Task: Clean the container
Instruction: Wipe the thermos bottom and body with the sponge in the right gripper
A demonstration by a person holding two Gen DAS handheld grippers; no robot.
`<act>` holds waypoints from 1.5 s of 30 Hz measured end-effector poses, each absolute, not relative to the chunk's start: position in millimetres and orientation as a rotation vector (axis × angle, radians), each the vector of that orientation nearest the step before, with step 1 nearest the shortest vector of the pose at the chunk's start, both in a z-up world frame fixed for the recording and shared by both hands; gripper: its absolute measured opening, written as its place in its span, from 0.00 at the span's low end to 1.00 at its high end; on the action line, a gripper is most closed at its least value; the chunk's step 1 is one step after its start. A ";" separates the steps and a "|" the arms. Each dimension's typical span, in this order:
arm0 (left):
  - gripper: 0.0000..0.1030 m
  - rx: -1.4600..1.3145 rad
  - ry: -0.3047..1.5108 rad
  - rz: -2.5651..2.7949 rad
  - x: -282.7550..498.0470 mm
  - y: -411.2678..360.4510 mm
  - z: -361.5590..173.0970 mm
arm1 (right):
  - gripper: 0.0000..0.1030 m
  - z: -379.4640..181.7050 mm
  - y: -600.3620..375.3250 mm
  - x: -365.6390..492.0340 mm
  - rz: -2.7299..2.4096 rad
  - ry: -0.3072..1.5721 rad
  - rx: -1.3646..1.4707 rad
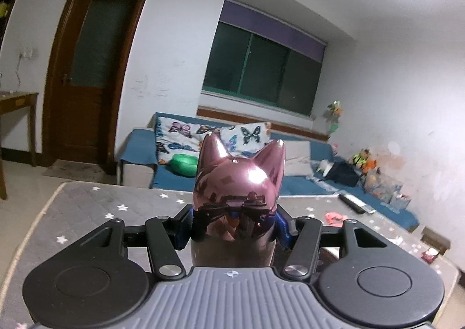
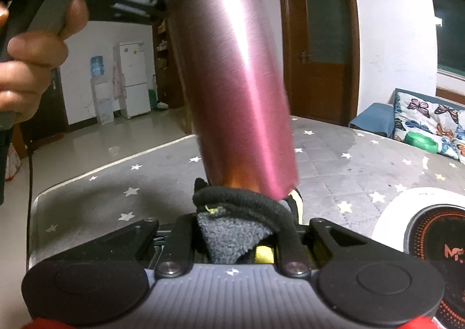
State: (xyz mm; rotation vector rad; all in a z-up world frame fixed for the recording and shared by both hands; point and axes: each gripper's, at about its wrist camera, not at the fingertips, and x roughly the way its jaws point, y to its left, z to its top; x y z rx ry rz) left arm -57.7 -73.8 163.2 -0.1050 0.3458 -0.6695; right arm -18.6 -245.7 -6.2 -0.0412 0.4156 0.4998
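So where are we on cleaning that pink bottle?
Done: the left claw has the pink bottle lifted off the table, cat-ear lid on. In hand: the right claw presses a grey cloth at its base. Left: the upper body; how clean it is, I can't judge.

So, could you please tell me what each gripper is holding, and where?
Left gripper: shiny pink cat-eared metal bottle, gripped just below its lid. Right gripper: grey cleaning cloth, bunched.

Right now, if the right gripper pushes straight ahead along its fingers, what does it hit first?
The pink bottle. The right gripper holds a grey cloth, and the cloth's black edge already sits at the bottle's lower end. Any advance likely presses cloth into bottle; whether they already touch is unclear. The left gripper clamps the bottle.
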 end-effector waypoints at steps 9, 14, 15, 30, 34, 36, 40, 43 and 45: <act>0.57 -0.037 0.369 -0.561 -43.3 -70.4 153.6 | 0.16 -3.5 -247.6 -18.3 0.471 0.408 -0.033; 0.57 -0.045 0.418 -0.538 -32.1 -69.8 139.8 | 0.16 3.7 -252.0 -15.8 0.460 0.399 0.010; 0.57 -0.050 0.429 -0.536 -31.3 -69.0 137.1 | 0.16 7.0 -251.9 -16.5 0.463 0.392 0.026; 0.57 -0.077 0.515 -0.488 -16.4 -58.5 108.3 | 0.16 23.4 -226.1 -15.5 0.593 0.320 -0.023; 0.57 -0.079 0.510 -0.476 -18.9 -60.5 108.4 | 0.16 8.1 -225.7 -11.2 0.592 0.373 -0.028; 0.57 -0.074 0.505 -0.471 -21.9 -62.9 108.6 | 0.16 4.0 -226.9 -10.1 0.596 0.393 -0.024; 0.57 -0.077 0.503 -0.468 -24.2 -62.6 109.2 | 0.16 -3.3 -228.6 -9.1 0.586 0.434 -0.039; 0.58 -0.084 0.504 -0.463 -25.0 -60.7 109.5 | 0.16 -13.8 -226.7 -9.0 0.566 0.481 -0.053; 0.58 -0.086 0.504 -0.460 -22.5 -59.6 109.4 | 0.16 -16.4 -224.4 -6.1 0.554 0.509 -0.052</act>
